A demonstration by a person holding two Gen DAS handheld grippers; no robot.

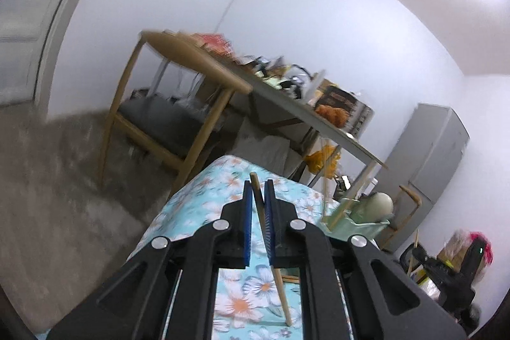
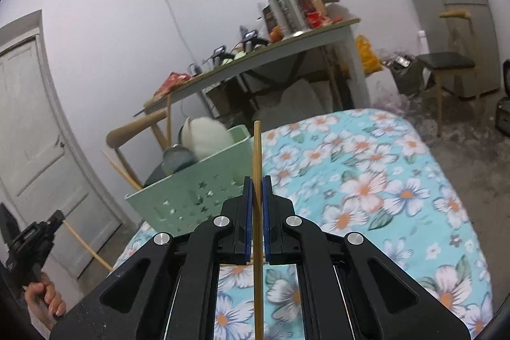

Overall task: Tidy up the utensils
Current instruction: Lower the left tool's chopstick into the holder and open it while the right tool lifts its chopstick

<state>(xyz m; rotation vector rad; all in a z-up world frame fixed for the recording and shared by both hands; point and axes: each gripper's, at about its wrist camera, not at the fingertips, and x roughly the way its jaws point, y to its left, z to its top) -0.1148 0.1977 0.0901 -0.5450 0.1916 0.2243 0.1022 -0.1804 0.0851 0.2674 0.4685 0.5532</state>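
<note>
Chopsticks (image 2: 122, 173) and ladles (image 2: 208, 137) stand in green basket (image 2: 178, 203).

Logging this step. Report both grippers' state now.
Left gripper: shut on a chopstick.
Right gripper: shut on a chopstick.

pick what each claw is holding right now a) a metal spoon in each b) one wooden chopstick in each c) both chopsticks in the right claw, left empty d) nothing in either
b: the left claw is shut on one thin wooden chopstick and the right claw is shut on another thin wooden chopstick, both above the flowered turquoise cloth.
</note>
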